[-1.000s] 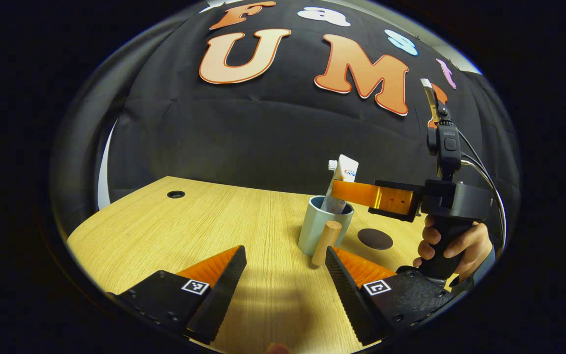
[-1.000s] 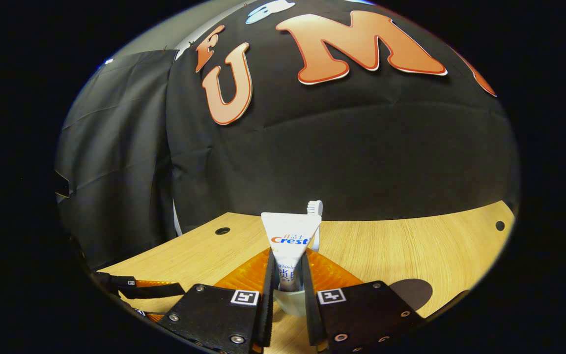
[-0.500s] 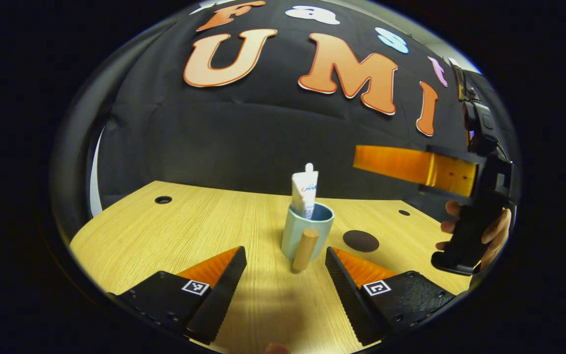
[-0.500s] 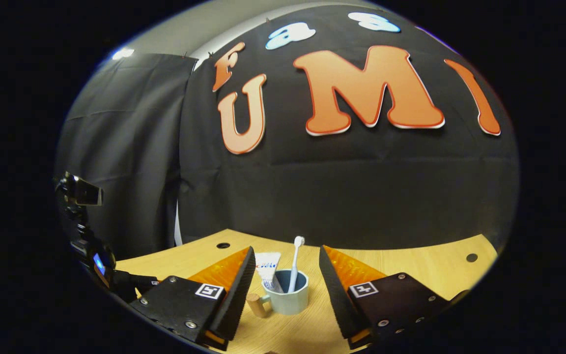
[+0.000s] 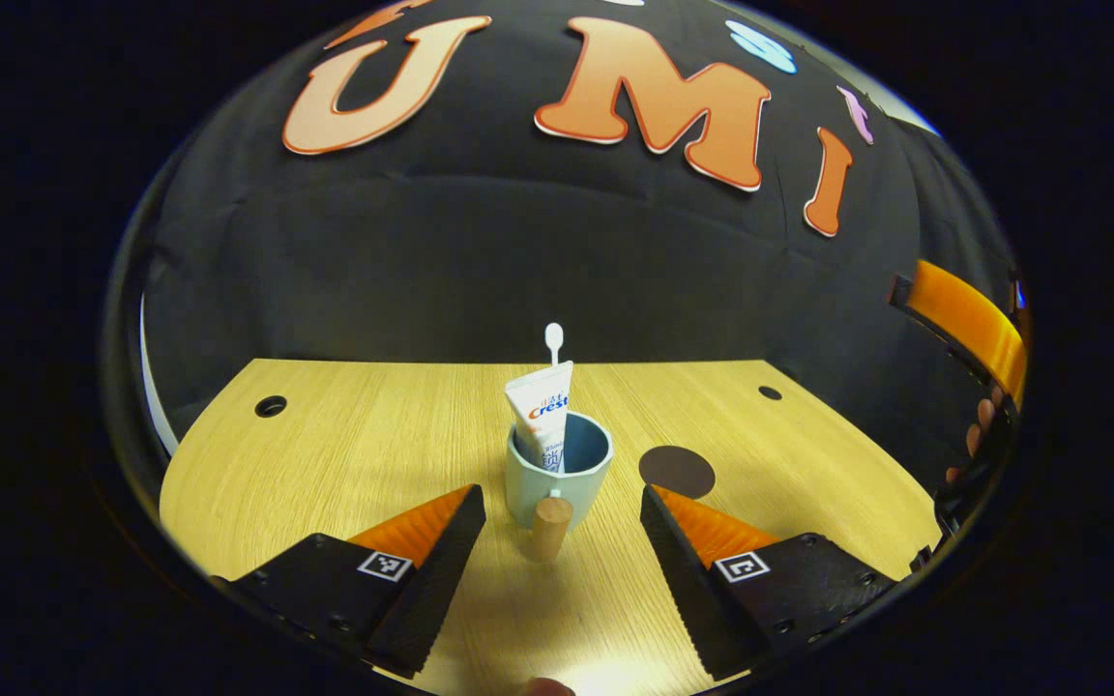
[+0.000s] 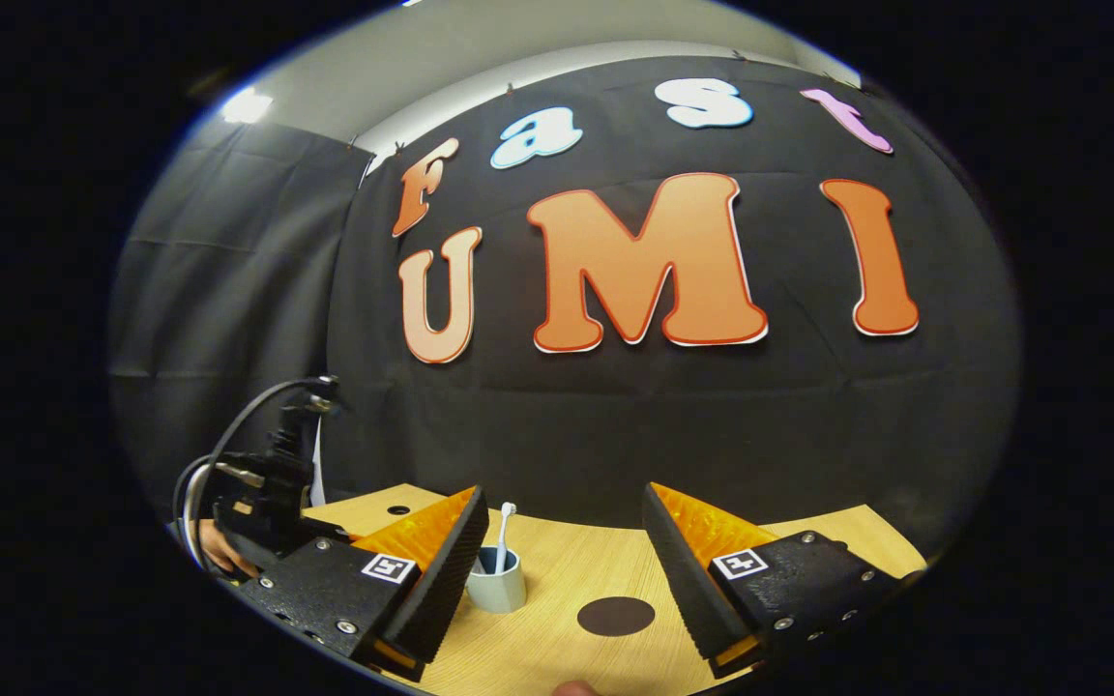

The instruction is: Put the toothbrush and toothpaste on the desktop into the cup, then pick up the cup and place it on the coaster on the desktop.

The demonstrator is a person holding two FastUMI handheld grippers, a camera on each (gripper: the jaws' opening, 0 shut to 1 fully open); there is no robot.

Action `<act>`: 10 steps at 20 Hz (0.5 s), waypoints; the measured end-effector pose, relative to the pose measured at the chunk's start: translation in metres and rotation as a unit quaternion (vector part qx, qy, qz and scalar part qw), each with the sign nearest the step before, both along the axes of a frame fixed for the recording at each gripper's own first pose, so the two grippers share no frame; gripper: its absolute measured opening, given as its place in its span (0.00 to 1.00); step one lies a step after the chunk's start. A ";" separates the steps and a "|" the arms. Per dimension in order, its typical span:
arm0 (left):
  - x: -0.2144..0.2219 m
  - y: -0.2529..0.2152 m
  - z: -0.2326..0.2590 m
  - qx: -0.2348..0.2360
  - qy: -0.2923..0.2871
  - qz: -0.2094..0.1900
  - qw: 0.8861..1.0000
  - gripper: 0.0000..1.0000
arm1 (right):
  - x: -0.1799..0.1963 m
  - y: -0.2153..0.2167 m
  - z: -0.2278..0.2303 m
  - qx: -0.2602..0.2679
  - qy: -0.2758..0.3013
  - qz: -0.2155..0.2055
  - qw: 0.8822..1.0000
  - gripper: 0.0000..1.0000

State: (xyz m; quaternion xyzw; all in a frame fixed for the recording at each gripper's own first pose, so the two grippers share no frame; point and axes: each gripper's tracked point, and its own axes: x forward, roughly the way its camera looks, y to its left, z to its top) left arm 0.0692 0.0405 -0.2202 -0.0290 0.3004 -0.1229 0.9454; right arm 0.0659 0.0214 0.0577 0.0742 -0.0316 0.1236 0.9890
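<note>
So the counter (image 5: 344, 454) takes up the lower half of the left gripper view, light wood with a couple of small holes near the back edge. The left hand-held gripper (image 5: 562, 541) sits at the bottom of that frame with its jaws spread wide, nothing between them. The right hand-held gripper (image 6: 565, 565) is at the bottom of the right gripper view, also spread wide and holding nothing; it pokes in at the right edge of the left gripper view too. The cup (image 5: 557, 474) stands upright on the counter at lower centre, its wooden handle (image 5: 550, 527) pointing toward the camera, just ahead of the left gripper's jaws. The coaster (image 5: 677, 471), a dark round disc, lies just right of the cup, not touching it. The toothpaste (image 5: 542, 420) and toothbrush (image 5: 553, 340) both stand in the cup.
</note>
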 end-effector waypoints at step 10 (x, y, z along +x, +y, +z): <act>0.028 -0.015 -0.022 0.089 0.135 -0.001 0.987 1.00 | -0.047 -0.070 -0.019 0.000 0.012 -0.049 0.999 0.96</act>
